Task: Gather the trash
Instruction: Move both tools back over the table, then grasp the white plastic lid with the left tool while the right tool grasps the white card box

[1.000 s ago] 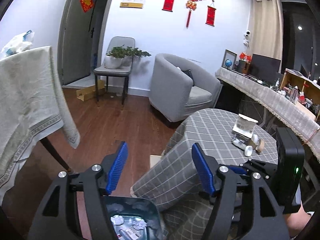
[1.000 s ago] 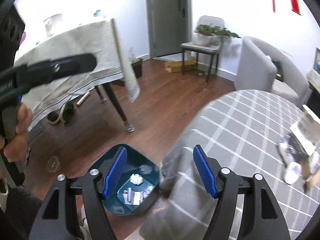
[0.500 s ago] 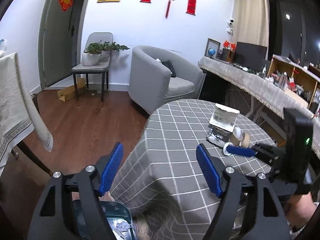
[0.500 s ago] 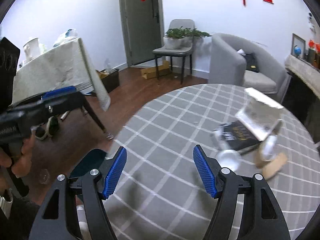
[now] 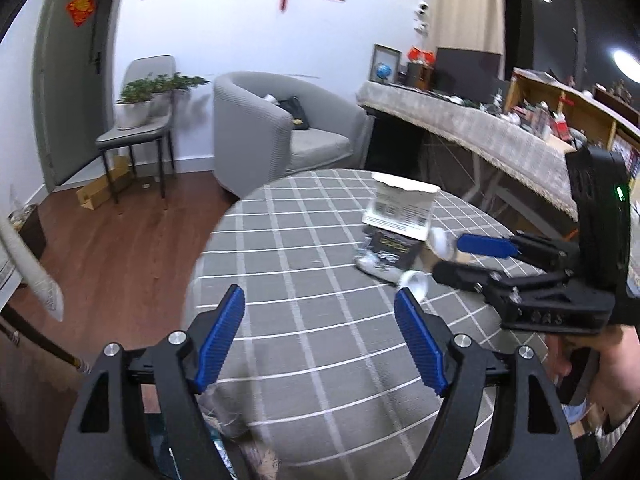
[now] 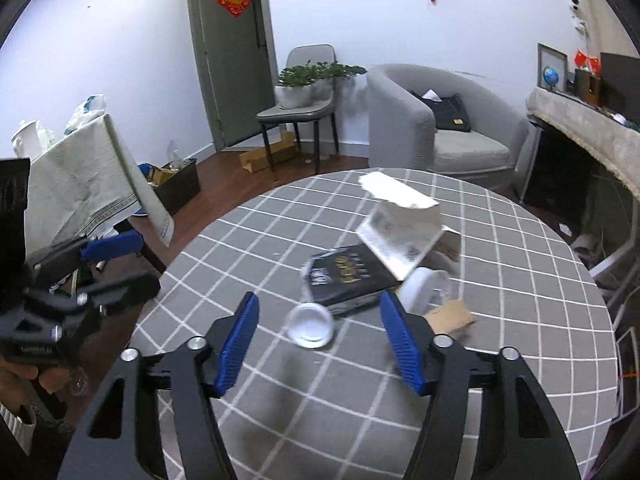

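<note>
Both claws have swung up from the bin by the floor, so the right claw (image 6: 318, 340), jaws wide and empty, now faces a small clear cup (image 6: 310, 326) on the checked bench (image 6: 520, 320), the left claw (image 5: 320, 338) equally wide alongside.

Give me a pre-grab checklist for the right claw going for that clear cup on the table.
1. Right claw open: ok, jaws wide apart, nothing between them.
2. Cup lined up: ok, it sits between the fingertips, lying on its side, mouth toward the camera.
3. Cup free of neighbours: cannot tell; the black packet lies right behind it, contact blurred.
4. White box stable: not ok, it leans tilted on the pile and may tip if nudged.
5. Left claw out of the way: ok, open, over the near table edge.
6. Bin in reach: cannot tell, barely visible.
</note>
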Motion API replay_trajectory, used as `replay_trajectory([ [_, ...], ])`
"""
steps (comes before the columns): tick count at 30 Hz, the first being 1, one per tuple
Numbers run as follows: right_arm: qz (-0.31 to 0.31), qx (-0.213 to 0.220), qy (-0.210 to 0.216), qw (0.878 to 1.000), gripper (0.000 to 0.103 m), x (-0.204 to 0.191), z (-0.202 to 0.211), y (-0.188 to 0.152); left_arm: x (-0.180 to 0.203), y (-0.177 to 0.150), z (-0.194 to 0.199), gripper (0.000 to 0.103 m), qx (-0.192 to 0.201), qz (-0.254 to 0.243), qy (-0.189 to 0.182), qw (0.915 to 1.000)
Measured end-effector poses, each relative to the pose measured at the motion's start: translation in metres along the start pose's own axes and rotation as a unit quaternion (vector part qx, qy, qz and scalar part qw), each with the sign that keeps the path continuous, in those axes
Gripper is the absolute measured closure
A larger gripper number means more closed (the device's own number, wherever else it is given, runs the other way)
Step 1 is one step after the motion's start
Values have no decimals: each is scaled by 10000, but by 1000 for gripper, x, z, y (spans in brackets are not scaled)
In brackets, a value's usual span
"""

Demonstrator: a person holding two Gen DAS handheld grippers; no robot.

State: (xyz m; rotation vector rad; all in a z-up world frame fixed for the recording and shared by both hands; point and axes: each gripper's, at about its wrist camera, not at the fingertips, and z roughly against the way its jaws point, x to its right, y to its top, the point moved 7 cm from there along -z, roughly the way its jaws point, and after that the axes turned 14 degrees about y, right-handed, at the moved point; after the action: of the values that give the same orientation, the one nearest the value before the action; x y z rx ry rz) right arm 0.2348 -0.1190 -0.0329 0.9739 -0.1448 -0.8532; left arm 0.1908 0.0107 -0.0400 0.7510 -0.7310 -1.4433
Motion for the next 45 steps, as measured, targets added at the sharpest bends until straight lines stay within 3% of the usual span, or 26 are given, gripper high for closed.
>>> replay_trajectory([
  [7,-470,191,161,9986,53,31,11,12,48,-6,-27,23,-338,-307,-512,9976],
  [12,-742,263,262,9966,59,50,15,16,69,-11,-49,23,-647,-390,-603,9953],
  [23,-937,171,409,9946,61,77,10,23,92,-6,-72,27,-838,-614,-538,9931],
  [28,-1142,40,506,9922,62,83,-1,27,96,-5,-80,40,-961,-650,-455,9922],
  [39,-1914,6,1086,9755,64,99,-28,30,87,0,-96,69,-1300,-326,-708,9884],
  [42,-1950,-11,1150,9740,66,97,-38,36,86,0,-96,70,-1313,-344,-727,9881],
  [45,-1892,-61,1148,9752,76,93,-47,41,84,0,-96,70,-1292,-427,-735,9880],
])
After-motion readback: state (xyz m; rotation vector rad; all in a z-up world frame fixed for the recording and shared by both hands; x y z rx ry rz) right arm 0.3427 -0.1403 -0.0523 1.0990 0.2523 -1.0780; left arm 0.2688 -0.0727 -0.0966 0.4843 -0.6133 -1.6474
